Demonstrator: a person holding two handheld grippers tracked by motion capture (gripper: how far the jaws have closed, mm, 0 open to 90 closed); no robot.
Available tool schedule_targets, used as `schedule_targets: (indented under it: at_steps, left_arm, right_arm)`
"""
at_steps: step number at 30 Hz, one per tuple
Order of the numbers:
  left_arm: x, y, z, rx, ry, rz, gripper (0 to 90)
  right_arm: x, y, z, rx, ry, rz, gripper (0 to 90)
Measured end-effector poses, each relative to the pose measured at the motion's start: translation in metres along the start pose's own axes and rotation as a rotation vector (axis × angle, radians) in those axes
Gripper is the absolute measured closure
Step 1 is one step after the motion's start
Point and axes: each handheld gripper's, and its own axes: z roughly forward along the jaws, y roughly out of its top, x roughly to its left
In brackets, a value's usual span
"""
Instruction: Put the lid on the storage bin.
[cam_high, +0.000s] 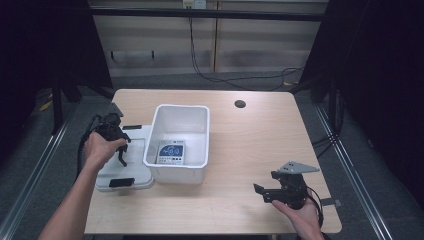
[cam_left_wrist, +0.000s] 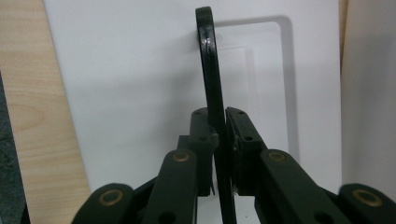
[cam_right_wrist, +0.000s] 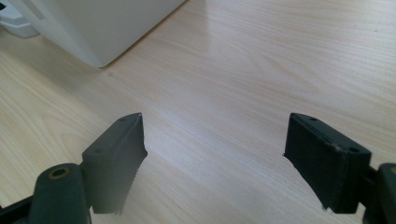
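Right now your left tongs (cam_high: 121, 159) are clamped on the black handle (cam_left_wrist: 208, 70) that stands up on edge from the white lid (cam_high: 131, 172), with the handle pinched tight between both pads, as the left gripper view shows. That lid lies flat near the desk's (cam_high: 250, 150) left edge, just beside the left wall of the white bin (cam_high: 176, 167), and a second black handle (cam_high: 121, 182) lies on its near end. Your left hand (cam_high: 100, 150) comes down on the lid from above, tongs pointing downward. The bin stands a little left of the desk's middle, open at the top, with a small printed packet (cam_high: 171, 152) lying flat on its floor. Your right tongs (cam_high: 260, 192) are released, jaws spread wide with only bare wood between them, held low over the near right corner of the desk and pointing left toward the bin, well apart from it. Your right hand (cam_high: 300, 215) grips that gripper at the desk's near edge.
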Motion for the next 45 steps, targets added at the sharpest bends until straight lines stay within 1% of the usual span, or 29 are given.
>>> schedule_targets:
  at_steps: [2, 3, 6, 7, 12, 13, 14, 15, 17, 18, 19, 21, 23, 24, 25, 26, 28, 31, 32, 34, 37, 39, 43, 44, 45]
  left_arm:
    - [0.0, 0.001, 0.0, 0.005, -0.005, -0.01, 83.4]
    - [0.001, 0.001, 0.0, 0.012, -0.006, -0.008, 83.7]
    - [0.002, 0.001, -0.001, 0.014, 0.0, -0.014, 84.5]
    - [0.002, 0.001, -0.002, 0.016, -0.004, -0.015, 84.7]
    - [0.005, 0.0, -0.003, 0.021, 0.0, -0.014, 84.8]
    - [0.005, 0.0, -0.004, 0.026, -0.001, -0.007, 84.8]
    - [0.005, -0.001, -0.005, 0.019, -0.002, 0.0, 84.8]
    - [0.005, -0.001, -0.006, 0.018, 0.001, 0.016, 84.7]
    - [0.004, -0.002, -0.009, 0.029, 0.009, 0.043, 84.7]
    - [0.004, -0.002, -0.009, 0.029, 0.009, 0.043, 84.8]
    - [0.004, -0.002, -0.011, 0.033, 0.006, 0.052, 84.8]
    - [0.004, -0.002, -0.014, 0.033, 0.011, 0.05, 84.8]
    - [0.003, -0.002, -0.017, 0.016, 0.016, 0.029, 84.8]
    - [0.004, -0.002, -0.019, 0.006, 0.017, 0.03, 84.8]
    - [0.003, -0.002, -0.021, 0.01, 0.022, 0.03, 84.8]
    - [0.003, -0.002, -0.022, 0.018, 0.019, 0.041, 84.8]
    - [0.003, -0.003, -0.027, 0.018, 0.017, 0.051, 84.9]
    - [0.003, -0.003, -0.03, 0.024, 0.009, 0.058, 84.9]
    - [0.002, -0.004, -0.034, 0.018, 0.009, 0.065, 84.8]
    - [0.002, -0.004, -0.035, 0.015, 0.013, 0.068, 84.8]
    - [0.002, -0.004, -0.041, 0.027, 0.022, 0.075, 84.9]
    - [0.002, -0.005, -0.044, 0.017, 0.019, 0.082, 84.9]
    - [0.003, -0.006, -0.05, 0.015, 0.013, 0.096, 84.9]
    - [0.003, -0.006, -0.052, 0.009, 0.01, 0.083, 84.9]
    - [0.004, -0.006, -0.054, 0.01, 0.009, 0.079, 84.9]
  right_arm:
    - [0.0, 0.0, 0.0, 0.003, -0.001, 0.005, 19.4]
    - [0.0, 0.0, 0.0, 0.002, 0.0, 0.001, 19.4]
    - [0.0, 0.0, 0.0, 0.001, 0.0, 0.001, 19.4]
    - [0.0, 0.0, 0.0, 0.001, 0.001, 0.002, 19.4]
    - [0.0, 0.0, 0.0, 0.001, 0.002, 0.002, 19.4]
    - [0.0, 0.0, 0.0, 0.004, 0.001, 0.006, 19.4]
    - [0.0, 0.0, 0.0, 0.002, 0.0, 0.003, 19.3]
    - [0.0, 0.0, 0.001, 0.003, 0.0, 0.002, 19.3]
    - [0.001, 0.0, 0.001, 0.008, 0.004, 0.001, 19.2]
    - [0.001, 0.0, 0.001, 0.008, 0.004, 0.001, 19.2]
    - [0.001, 0.0, 0.001, 0.009, 0.003, 0.001, 19.2]
    - [0.001, 0.0, 0.001, 0.009, 0.004, -0.001, 19.1]
    - [0.001, 0.0, 0.001, 0.009, 0.002, 0.001, 19.1]
    - [0.001, 0.0, 0.001, 0.009, 0.002, 0.0, 19.1]
    - [0.001, 0.0, 0.001, 0.01, 0.003, -0.001, 19.1]
    - [0.001, 0.0, 0.001, 0.011, 0.004, -0.002, 19.1]
    - [0.001, 0.0, 0.002, 0.013, 0.002, -0.004, 19.1]
    - [0.001, 0.0, 0.002, 0.014, 0.002, -0.005, 19.0]
    - [0.001, 0.0, 0.002, 0.013, 0.002, -0.006, 19.1]
    - [0.001, 0.0, 0.002, 0.013, 0.002, -0.005, 19.1]
    - [0.001, 0.0, 0.001, 0.014, 0.001, -0.006, 19.0]
    - [0.001, 0.0, 0.002, 0.015, 0.002, -0.006, 19.0]
    - [0.002, 0.0, 0.001, 0.015, 0.003, -0.009, 19.0]
    - [0.002, 0.0, 0.001, 0.015, 0.002, -0.009, 19.0]
    - [0.001, 0.0, 0.002, 0.015, 0.003, -0.008, 19.0]
